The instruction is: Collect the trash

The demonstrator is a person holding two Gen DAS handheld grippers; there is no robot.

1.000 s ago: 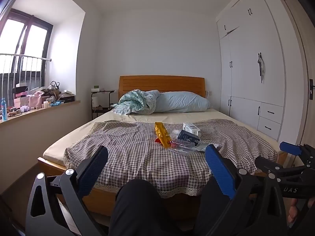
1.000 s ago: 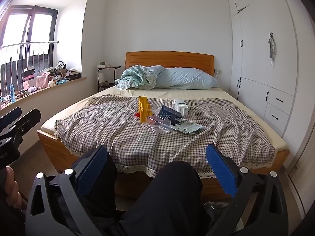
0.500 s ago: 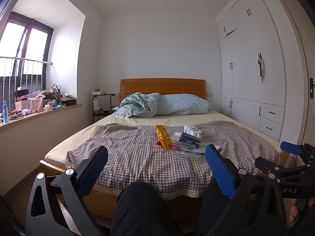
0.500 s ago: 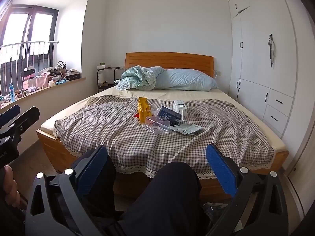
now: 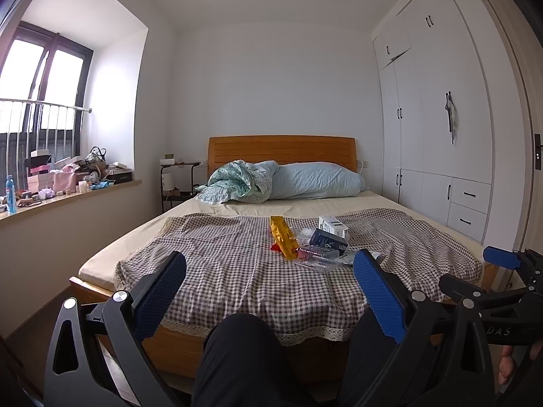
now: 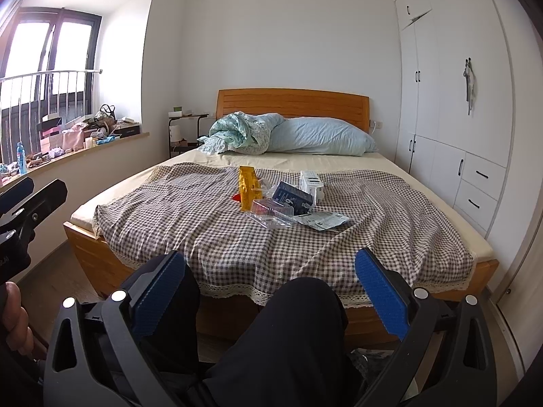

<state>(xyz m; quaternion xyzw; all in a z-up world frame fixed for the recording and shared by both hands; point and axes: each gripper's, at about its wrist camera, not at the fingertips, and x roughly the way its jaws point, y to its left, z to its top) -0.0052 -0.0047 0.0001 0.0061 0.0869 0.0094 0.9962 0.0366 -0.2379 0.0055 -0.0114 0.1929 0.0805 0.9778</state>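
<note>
Both grippers hang low in front of the bed (image 5: 101, 291), well apart from the trash; the left gripper (image 5: 268, 295) has its blue pads (image 5: 163, 291) spread wide with nothing between them, and the right gripper (image 6: 269, 295) is spread just as wide and empty; a dark trouser leg (image 6: 298, 339) shows between the fingers in each wrist view. The trash lies in a loose cluster near the middle of the checked cloth (image 6: 190, 217) that covers the near part of the bed: a yellow packet (image 6: 247, 186) on the left; a clear tray (image 6: 273, 215) just in front; a dark blue box (image 6: 293, 198) resting beside a white box (image 6: 311, 182); a flat wrapper (image 6: 322, 220) at the right edge of the pile. A pillow (image 6: 322, 135) and a bundled blanket (image 6: 241, 132) sit against the headboard (image 6: 292, 101); a wardrobe (image 6: 458, 84) fills the right wall; a cluttered sill (image 6: 68, 142) runs under the window on the left.
</note>
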